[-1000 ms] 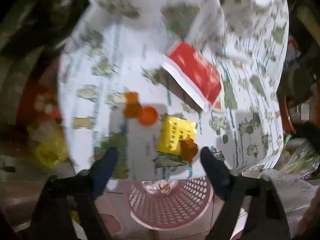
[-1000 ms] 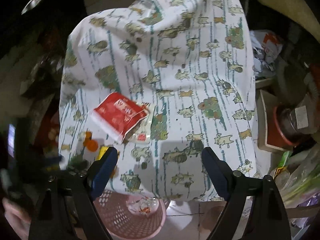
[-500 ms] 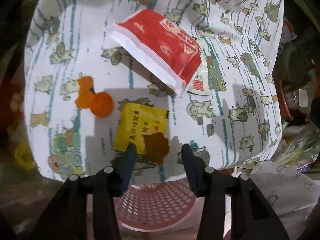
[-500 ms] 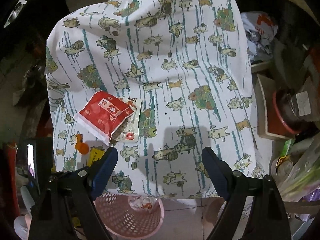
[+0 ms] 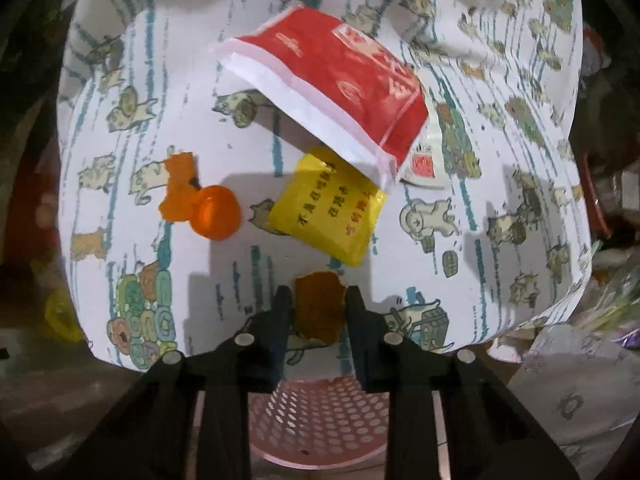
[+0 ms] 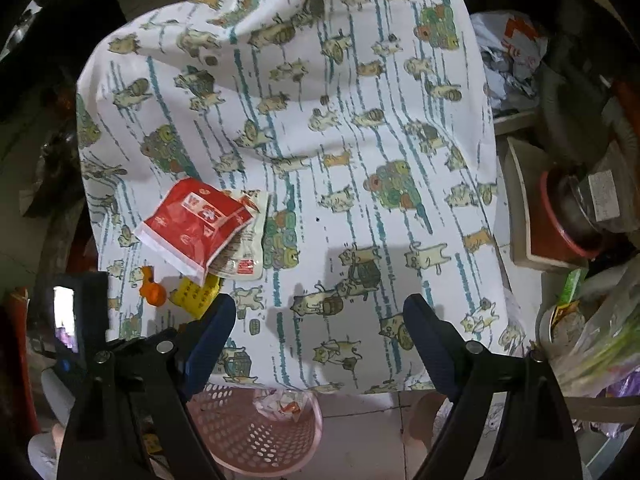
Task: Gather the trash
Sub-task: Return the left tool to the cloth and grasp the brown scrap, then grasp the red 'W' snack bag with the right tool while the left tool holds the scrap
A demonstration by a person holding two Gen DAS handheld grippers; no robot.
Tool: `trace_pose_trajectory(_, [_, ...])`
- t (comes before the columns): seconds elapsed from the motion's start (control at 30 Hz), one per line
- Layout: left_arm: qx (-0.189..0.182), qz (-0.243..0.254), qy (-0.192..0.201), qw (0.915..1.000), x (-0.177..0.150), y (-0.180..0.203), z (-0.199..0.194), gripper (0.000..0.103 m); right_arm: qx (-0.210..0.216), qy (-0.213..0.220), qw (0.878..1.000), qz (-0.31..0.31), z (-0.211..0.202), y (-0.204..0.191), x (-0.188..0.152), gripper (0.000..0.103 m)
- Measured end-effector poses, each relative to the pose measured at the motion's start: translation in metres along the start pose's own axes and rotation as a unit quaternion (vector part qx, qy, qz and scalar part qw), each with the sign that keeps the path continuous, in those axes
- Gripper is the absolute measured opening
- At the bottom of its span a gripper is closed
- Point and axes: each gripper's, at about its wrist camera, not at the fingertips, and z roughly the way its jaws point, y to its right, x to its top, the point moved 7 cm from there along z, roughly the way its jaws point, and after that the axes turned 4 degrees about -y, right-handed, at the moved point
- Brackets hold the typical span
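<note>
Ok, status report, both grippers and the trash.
Left gripper just closing, fingers flanking brown scrap. Right gripper open, empty. Pink basket below, nothing blocking.

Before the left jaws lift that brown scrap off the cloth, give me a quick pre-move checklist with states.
1. Brown scrap sits between the left gripper jaws, which have just been closing: ok.
2. Pads firmly pressing the scrap: cannot tell.
3. Yellow packet outside the jaws: ok.
4. Tablecloth not pinched with the scrap: cannot tell.
5. Pink basket below the table edge, opening unobstructed: ok.
6. Right gripper open, holding nothing, apart from the scrap: ok.
</note>
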Motion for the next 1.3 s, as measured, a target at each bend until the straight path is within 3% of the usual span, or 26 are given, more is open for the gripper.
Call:
trace_pose_trajectory(0.13, [-0.013,-0.005,0.025,0.9996,-0.001,-0.008,-0.025,0.023,0.016,-0.011,1.000,0.005,0.006,-0.008,-0.002,0.087])
trace_pose_trajectory(0.37, [-0.044,-0.064,0.064,0.9949,-0.007,-0.046,-0.068,0.023,0.028,-0.025,0.999,-0.009,0.015,-0.034,-0.007,0.087])
trace_pose_trajectory(0.63, [-0.031,-0.088,0.097,0.9909,0.000,-0.073,-0.090,0.023,0.073,-0.067,0.993,-0.058,0.031,-0.085,0.021,0.084])
trace_pose_trajectory(0.73, [-0.027,-0.089,0.099,0.9907,0.000,-0.078,-0.093,0.023,0.091,-0.093,0.988,-0.080,0.059,-0.099,0.033,0.064])
trace_pose_trajectory(0.8, [-0.029,-0.089,0.098,0.9908,-0.001,-0.079,-0.093,0.023,0.117,-0.120,0.985,-0.048,0.086,-0.097,0.037,0.052])
trace_pose_trajectory(0.87, [-0.028,-0.087,0.098,0.9909,-0.002,-0.079,-0.093,0.023,0.145,-0.138,0.980,-0.006,0.105,-0.092,0.037,0.045])
trace_pose_trajectory(0.93, [-0.023,-0.084,0.099,0.9912,-0.002,-0.080,-0.093,0.023,0.164,-0.145,0.975,0.025,0.115,-0.090,0.036,0.044])
trace_pose_trajectory(1.03, [-0.016,-0.083,0.099,0.9914,-0.001,-0.081,-0.092,0.023,0.175,-0.149,0.972,0.049,0.126,-0.093,0.036,0.041])
trace_pose_trajectory(1.13, [-0.016,-0.086,0.099,0.9912,-0.001,-0.083,-0.090,0.023,0.173,-0.150,0.972,0.046,0.133,-0.101,0.033,0.022])
trace_pose_trajectory(1.17, [-0.017,-0.088,0.099,0.9910,-0.001,-0.083,-0.090,0.023,0.177,-0.149,0.972,0.044,0.134,-0.104,0.032,0.009])
trace_pose_trajectory(1.3, [-0.024,-0.093,0.101,0.9902,-0.002,-0.086,-0.094,0.023,0.174,-0.102,0.979,0.037,0.117,-0.107,0.038,0.006])
